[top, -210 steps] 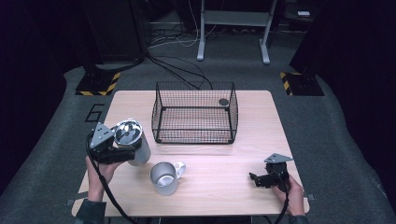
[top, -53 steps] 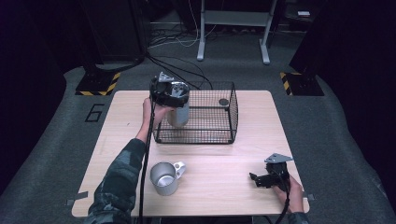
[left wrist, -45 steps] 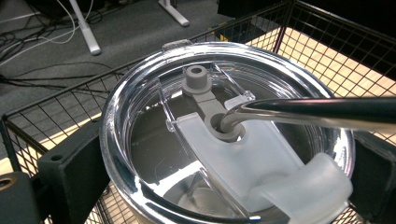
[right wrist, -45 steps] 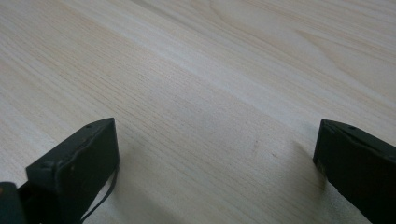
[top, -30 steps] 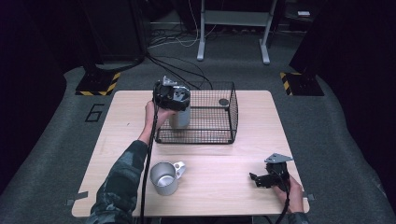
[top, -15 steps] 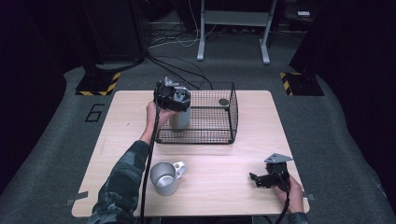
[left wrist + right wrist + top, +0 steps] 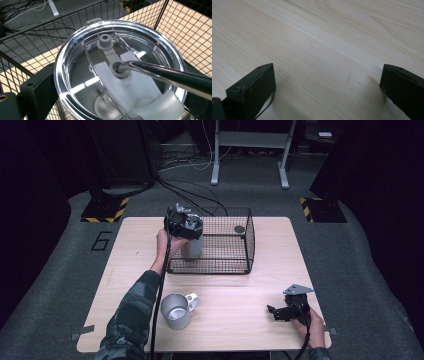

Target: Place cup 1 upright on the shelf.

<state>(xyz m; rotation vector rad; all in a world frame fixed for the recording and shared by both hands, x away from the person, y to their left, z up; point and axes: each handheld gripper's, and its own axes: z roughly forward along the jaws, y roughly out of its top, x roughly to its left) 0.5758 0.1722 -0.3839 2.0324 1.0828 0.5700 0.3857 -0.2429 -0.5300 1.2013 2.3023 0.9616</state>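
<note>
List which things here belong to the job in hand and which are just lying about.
In the job: left gripper, steel tumbler with clear lid and metal straw, wire basket.
Lying about: metal mug, small dark disc in basket, idle right gripper.

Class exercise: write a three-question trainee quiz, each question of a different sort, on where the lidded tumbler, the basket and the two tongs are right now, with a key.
1. True or false: the left tongs hold the lidded tumbler inside the wire basket.
2. The right tongs are: A) shut on the steel mug; B) open over bare table; C) inside the basket.
3. What pokes through the tumbler's clear lid?

Key: 1 true; 2 B; 3 a metal straw.
</note>
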